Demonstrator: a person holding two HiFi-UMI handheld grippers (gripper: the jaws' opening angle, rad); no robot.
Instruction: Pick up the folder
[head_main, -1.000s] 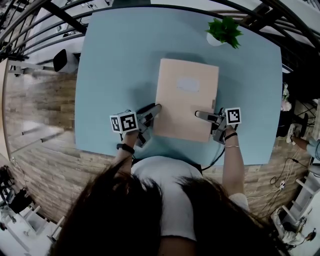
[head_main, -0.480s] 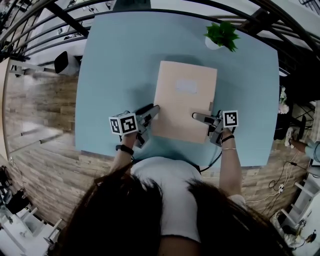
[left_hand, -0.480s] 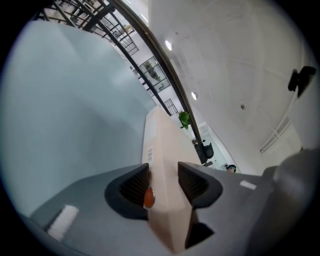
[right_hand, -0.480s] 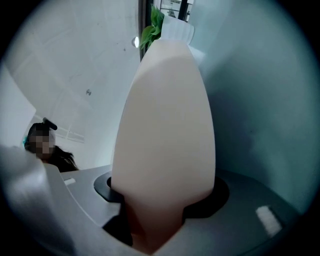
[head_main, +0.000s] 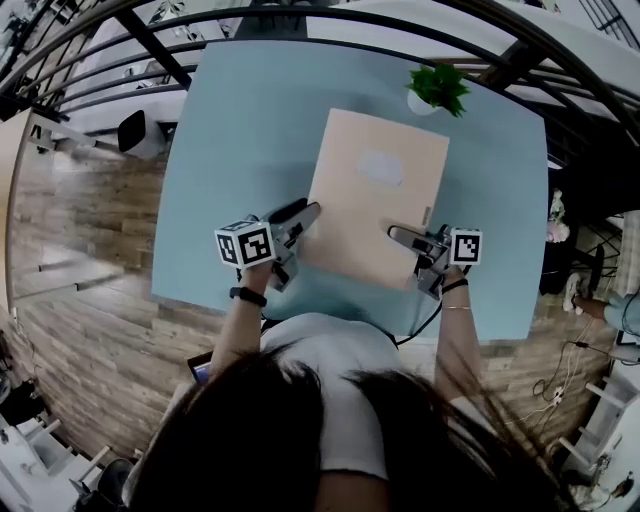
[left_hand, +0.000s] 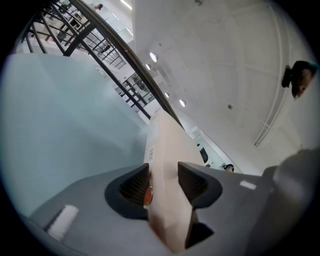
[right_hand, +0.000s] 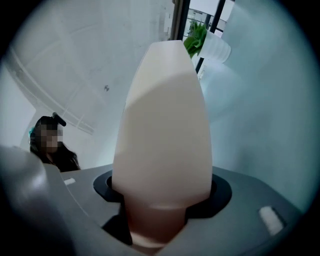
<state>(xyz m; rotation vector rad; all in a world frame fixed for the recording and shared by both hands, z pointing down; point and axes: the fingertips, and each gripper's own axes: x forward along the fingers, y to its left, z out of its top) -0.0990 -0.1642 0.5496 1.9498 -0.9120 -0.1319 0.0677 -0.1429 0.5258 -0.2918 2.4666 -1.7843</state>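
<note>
Fingers (left_hand: 135, 185) of the left gripper (head_main: 302, 212) pinch the folder (head_main: 375, 195) at its left edge, and the right gripper (head_main: 396, 234) clamps its right edge. It lies between them over a pale blue table (head_main: 240, 130), near a potted plant (head_main: 437, 88). Wooden floor (head_main: 80, 220) and black railing (head_main: 150, 40) lie around the table. The folder is plain peach with a faint label. Whether its far edge touches the table is unclear.

no readable text anywhere. pale label patch (head_main: 380, 167) on the folder (head_main: 360, 225) front: too blurred to read. small striped sticker (left_hand: 151, 152) on the folder edge in the left gripper view: illegible. left marker cube (head_main: 246, 244) and right marker cube (head_main: 466, 246): black-and-white square patterns only, no letters.
</note>
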